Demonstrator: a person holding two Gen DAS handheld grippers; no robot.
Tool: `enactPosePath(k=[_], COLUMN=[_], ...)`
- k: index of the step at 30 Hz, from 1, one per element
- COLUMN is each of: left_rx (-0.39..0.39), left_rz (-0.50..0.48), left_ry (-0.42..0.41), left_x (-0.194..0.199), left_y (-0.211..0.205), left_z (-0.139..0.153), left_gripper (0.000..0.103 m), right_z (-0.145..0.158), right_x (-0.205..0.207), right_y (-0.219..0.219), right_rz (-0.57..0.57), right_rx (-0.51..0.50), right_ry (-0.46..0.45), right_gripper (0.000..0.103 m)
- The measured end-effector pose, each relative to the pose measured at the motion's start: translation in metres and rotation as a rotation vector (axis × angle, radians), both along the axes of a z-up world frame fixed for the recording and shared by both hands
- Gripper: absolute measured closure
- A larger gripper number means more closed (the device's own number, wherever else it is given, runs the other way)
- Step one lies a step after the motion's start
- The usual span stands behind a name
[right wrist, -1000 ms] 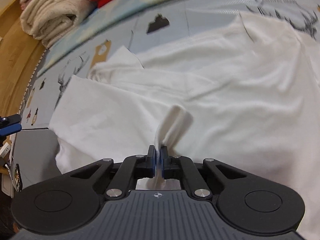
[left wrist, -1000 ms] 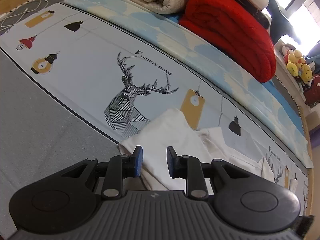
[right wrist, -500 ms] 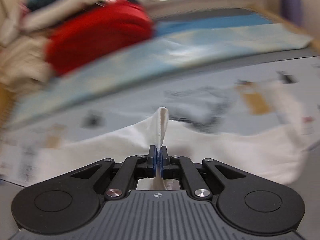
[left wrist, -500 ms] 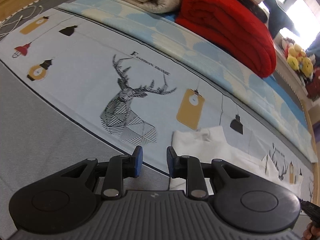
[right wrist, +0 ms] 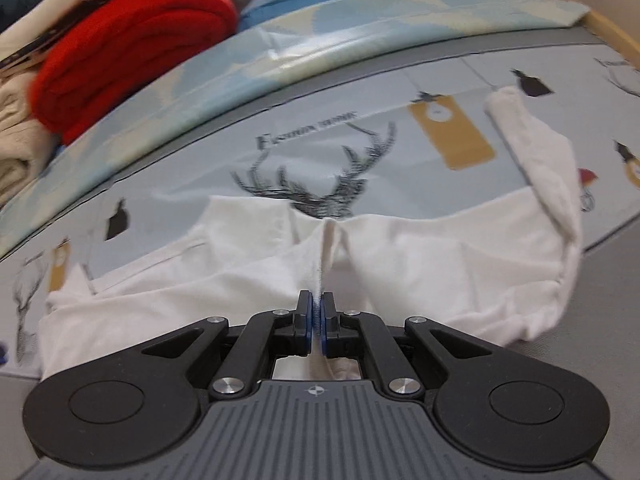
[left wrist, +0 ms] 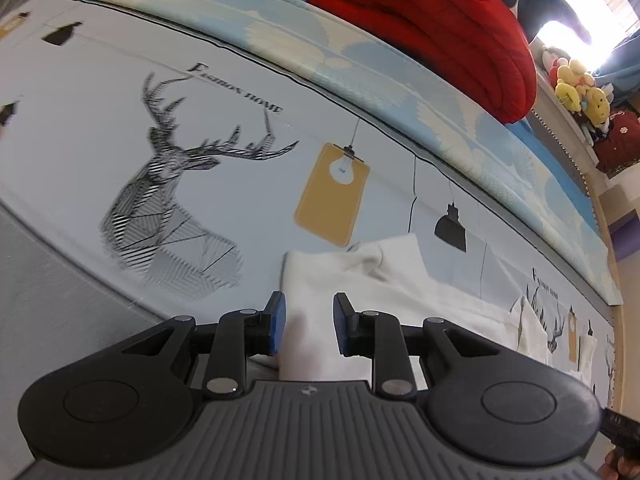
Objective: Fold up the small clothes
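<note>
Two grippers: right gripper [right wrist: 317,316] fingers pinch white garment [right wrist: 440,264]; left gripper [left wrist: 307,324] fingers apart above it.

The lower part of the white garment [left wrist: 352,280] passes behind the left gripper [left wrist: 307,324] body, and its right end runs out of sight at the lower right of the left wrist view. In the right wrist view the pinched fold disappears between the blue pads of the right gripper [right wrist: 318,314], so its held edge is hidden. The red blanket [right wrist: 132,36] at upper left is blurred and cropped by the top edge.
</note>
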State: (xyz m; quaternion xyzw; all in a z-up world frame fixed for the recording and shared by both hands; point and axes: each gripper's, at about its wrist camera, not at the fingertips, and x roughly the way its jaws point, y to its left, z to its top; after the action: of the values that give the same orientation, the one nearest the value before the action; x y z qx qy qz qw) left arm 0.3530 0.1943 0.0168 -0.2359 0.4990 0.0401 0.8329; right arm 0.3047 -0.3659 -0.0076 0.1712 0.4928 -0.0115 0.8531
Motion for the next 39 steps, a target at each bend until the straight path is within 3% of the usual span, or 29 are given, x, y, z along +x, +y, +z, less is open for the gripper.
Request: enactPosePath(k=[4,10,11,12,16,18,22,26,28,31,32,34,36,39], left_rx=[-0.013,-0.020,-0.007,0.012,0.162,0.166,0.173,0.126,0.083,0.015,0.052,0.218,0.182,0.232], left_rz=[0.008,-0.008,-0.025,-0.044,-0.017,-0.010,-0.029,-0.081,-0.176,-0.375,-0.455,-0.560,-0.509,-0.418], left_ry=[0.014,0.051,0.053,0.046,-0.096,-0.113,-0.055,-0.067,-0.041,0.081,0.160,0.259,0.261,0.209], left_x=[0.021,0.039,0.040,0.040,0.036,0.033,0.033,0.024,0.015,0.005,-0.001,-0.013,-0.012,-0.011], left_y=[-0.002,-0.004,-0.006,-0.007,0.004,0.010,0.014,0.015,0.005,-0.013,-0.021,-0.031,-0.021,-0.010], left_z=[-0.025,-0.055,-0.057,-0.056,-0.022,-0.018,-0.021,-0.007,-0.003,-0.024,-0.038,-0.059,-0.051,-0.033], left_gripper=[0.069,0.069,0.072,0.102,0.101,0.101,0.099,0.095,0.094,0.093,0.093,0.100,0.101,0.099], right_z=[0.003,0.003,0.003,0.002,-0.001,-0.001,-0.003,-0.005,-0.006,-0.007,-0.008,-0.008,-0.007,-0.005], right_x=[0.001,0.002,0.003,0.003,0.006,0.008,0.011,0.012,0.012,0.012,0.013,0.012,0.012,0.010], right_y=[0.001,0.001,0.001,0.002,0.002,0.003,0.007,0.012,0.015,0.016,0.016,0.018,0.020,0.020], right_rz=[0.014,0.016,0.018,0.019,0.019,0.014,0.014,0.025,0.035,0.035,0.035,0.037,0.041,0.041], right_rx=[-0.008,-0.011,-0.014,-0.016,-0.017,-0.013,-0.023,-0.028,-0.034,-0.035,-0.035,-0.036,-0.035,-0.028], right_ry=[-0.002,0.002,0.004,0.005,0.010,0.008,0.009,0.015,0.016,0.022,0.025,0.026,0.026,0.019], right_gripper=[0.098,0.098,0.098,0.098,0.098,0.098,0.098,0.098,0.097,0.097,0.097,0.097,0.097,0.097])
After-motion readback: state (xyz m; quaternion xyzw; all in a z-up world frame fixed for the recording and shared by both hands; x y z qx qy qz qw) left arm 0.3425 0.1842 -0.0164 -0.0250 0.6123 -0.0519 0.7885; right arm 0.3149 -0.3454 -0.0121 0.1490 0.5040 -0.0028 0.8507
